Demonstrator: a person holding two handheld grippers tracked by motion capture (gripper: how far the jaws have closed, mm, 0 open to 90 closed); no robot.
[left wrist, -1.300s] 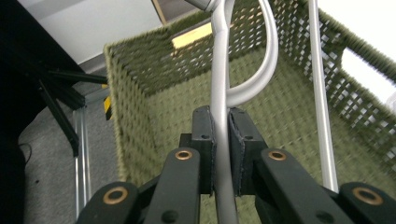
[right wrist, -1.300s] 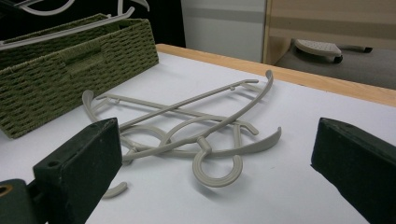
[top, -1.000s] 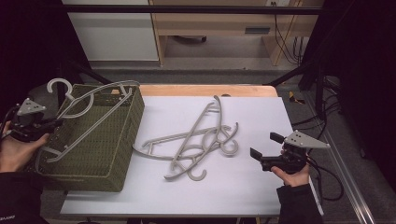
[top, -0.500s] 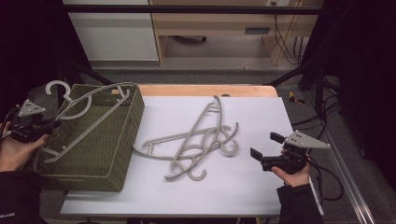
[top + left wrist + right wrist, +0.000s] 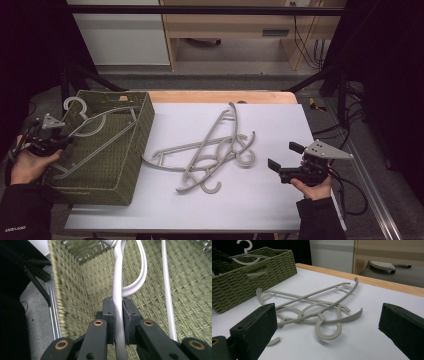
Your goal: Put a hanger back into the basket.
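A green woven basket (image 5: 136, 147) stands at the table's left end. My left gripper (image 5: 63, 141) reaches over its left rim, shut on one arm of a grey plastic hanger (image 5: 112, 112) that leans inside the basket with its hook up. In the left gripper view the pads (image 5: 109, 312) squeeze that hanger arm (image 5: 117, 285) against the basket's weave (image 5: 190, 285). Several more grey hangers (image 5: 210, 152) lie tangled mid-table. My right gripper (image 5: 284, 155) hovers to their right, open and holding nothing. From the right gripper view, the pile (image 5: 317, 307) lies between the wide jaws.
The white tabletop (image 5: 280, 210) has a wooden far edge (image 5: 225, 96). Behind it are a wooden shelf unit (image 5: 235, 25) and a white cabinet (image 5: 120, 40). Cables (image 5: 350, 185) trail off the table's right side beside a metal rail.
The left hand has sunk with the hanger, so its hook and arms now sit lower in the basket. The right gripper and the pile have not moved.
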